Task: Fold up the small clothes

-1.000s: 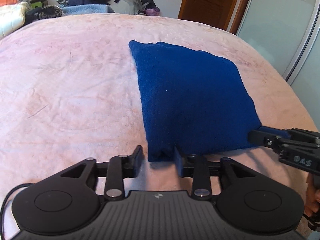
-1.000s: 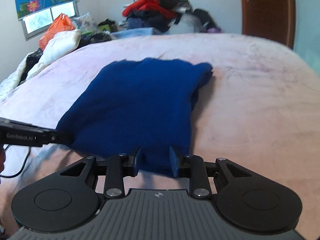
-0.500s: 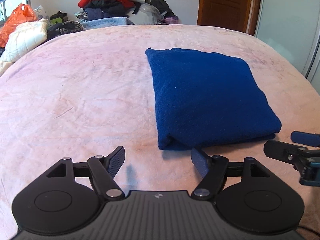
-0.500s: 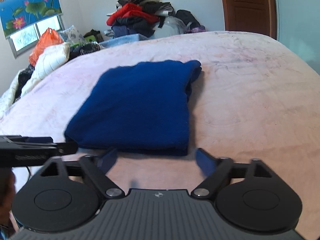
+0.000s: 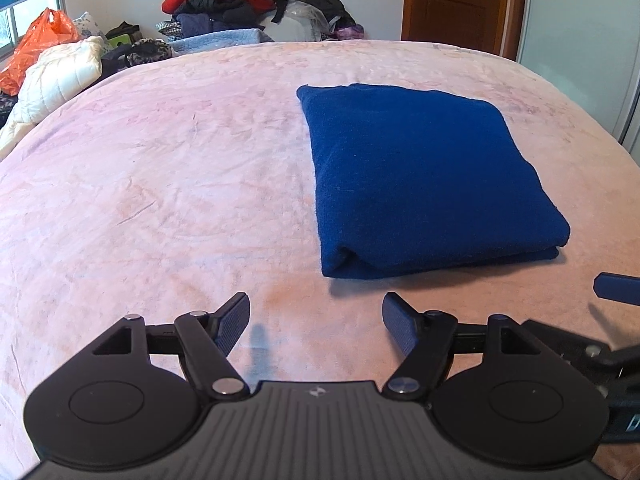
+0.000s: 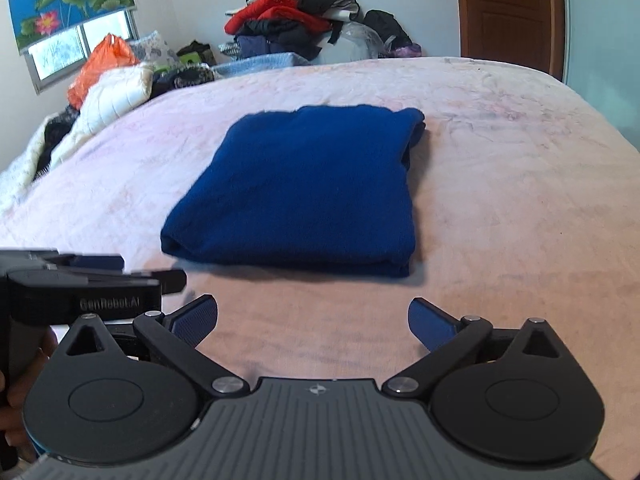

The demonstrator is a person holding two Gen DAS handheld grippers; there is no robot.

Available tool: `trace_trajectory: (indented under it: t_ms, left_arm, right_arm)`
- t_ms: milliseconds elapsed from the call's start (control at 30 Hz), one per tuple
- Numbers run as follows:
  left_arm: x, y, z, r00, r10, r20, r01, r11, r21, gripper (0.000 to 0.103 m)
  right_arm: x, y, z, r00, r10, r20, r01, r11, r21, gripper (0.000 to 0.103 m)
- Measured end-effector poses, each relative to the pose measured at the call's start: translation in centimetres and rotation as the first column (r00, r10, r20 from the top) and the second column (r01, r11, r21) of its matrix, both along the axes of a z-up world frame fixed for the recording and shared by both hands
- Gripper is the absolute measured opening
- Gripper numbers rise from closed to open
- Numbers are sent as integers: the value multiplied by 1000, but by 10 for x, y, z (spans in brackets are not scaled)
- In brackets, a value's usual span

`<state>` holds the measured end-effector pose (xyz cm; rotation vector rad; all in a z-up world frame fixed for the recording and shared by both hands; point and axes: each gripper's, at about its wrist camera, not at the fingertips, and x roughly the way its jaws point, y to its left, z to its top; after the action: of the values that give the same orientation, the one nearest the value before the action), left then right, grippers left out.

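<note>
Left gripper (image 5: 316,322) and right gripper (image 6: 313,320) both spread wide, empty, near folded blue cloth (image 5: 420,176) on pink bedspread (image 5: 160,184)

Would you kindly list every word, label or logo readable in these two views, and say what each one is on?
"GenRobot.AI": raised lettering, slightly soft, on the side of the left gripper in the right wrist view.
"D": start of a blue label cut off by the frame edge, on the right gripper body in the left wrist view.
The small emblem on each camera housing is a logo without letters.

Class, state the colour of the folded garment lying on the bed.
The folded garment is plain dark blue, with no pattern visible; the left wrist view shows it best.
</note>
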<state>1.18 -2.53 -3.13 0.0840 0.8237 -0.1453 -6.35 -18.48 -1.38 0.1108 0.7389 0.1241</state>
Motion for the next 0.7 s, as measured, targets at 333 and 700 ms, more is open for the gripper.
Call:
trace_trajectory:
  t_ms: [333,700]
  left_arm:
    - [3,2,-3,999,9,-32,-9,1000,-8,73]
    - [6,2,-6,999,9,-47,-9,1000,2,74]
  right_arm:
    - [-3,11,-2,1000,17,6,-17,998,-65,103]
    - [-2,8,-3,1000,15,1,-14,998,-55,103]
